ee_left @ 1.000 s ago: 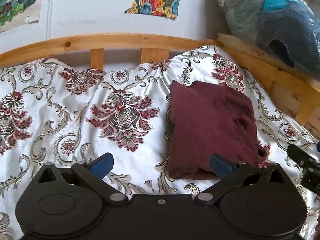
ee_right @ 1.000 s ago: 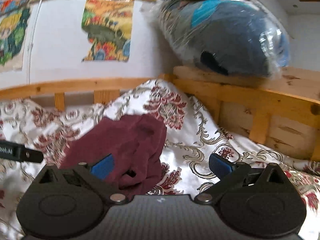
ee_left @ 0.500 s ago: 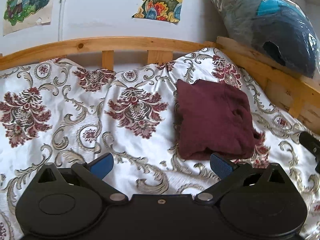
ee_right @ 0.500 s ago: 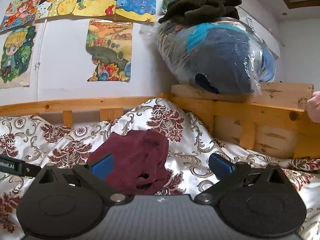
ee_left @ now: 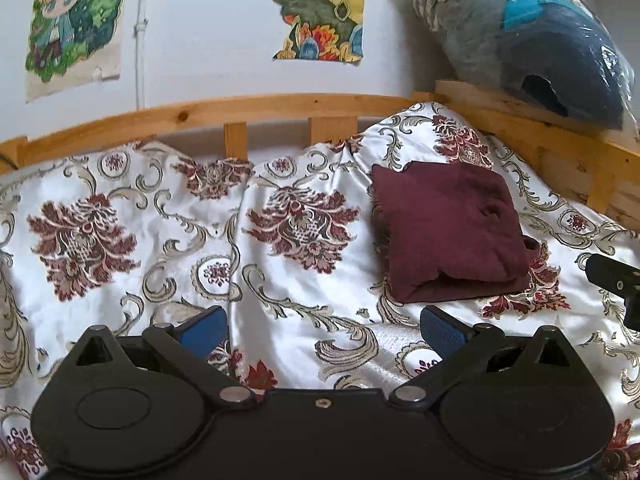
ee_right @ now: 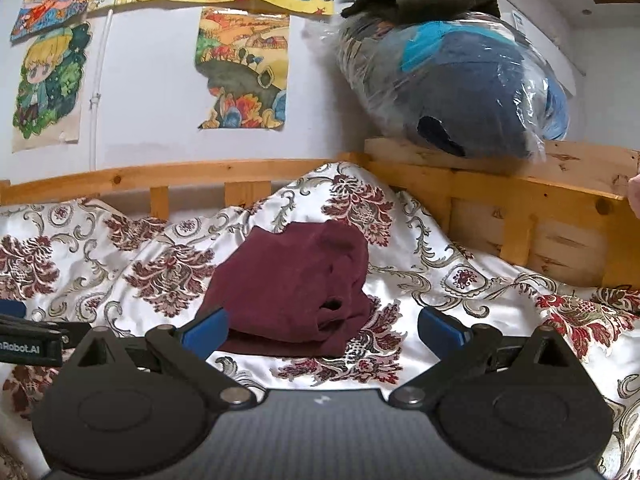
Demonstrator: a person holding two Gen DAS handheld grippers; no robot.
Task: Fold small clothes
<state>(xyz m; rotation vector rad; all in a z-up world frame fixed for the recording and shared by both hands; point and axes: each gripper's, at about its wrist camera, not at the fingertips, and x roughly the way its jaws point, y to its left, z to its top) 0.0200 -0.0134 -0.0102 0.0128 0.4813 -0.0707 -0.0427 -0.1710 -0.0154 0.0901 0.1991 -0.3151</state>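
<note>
A wooden bed rail [ee_left: 280, 108] ran across the upper frame, with posters [ee_right: 242, 68] on the wall above it. At upper right a clear plastic bag [ee_right: 452, 80] held dark bedding. The folded maroon garment [ee_left: 448, 232] lay right of centre on the floral bedspread [ee_left: 160, 240]. My left gripper [ee_left: 322, 326] and right gripper [ee_right: 322, 330] stood wide apart, empty.

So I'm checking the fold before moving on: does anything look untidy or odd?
Mostly tidy. The maroon garment lies folded on the bedspread, but a small bit of fabric pokes out at its right edge.
</note>
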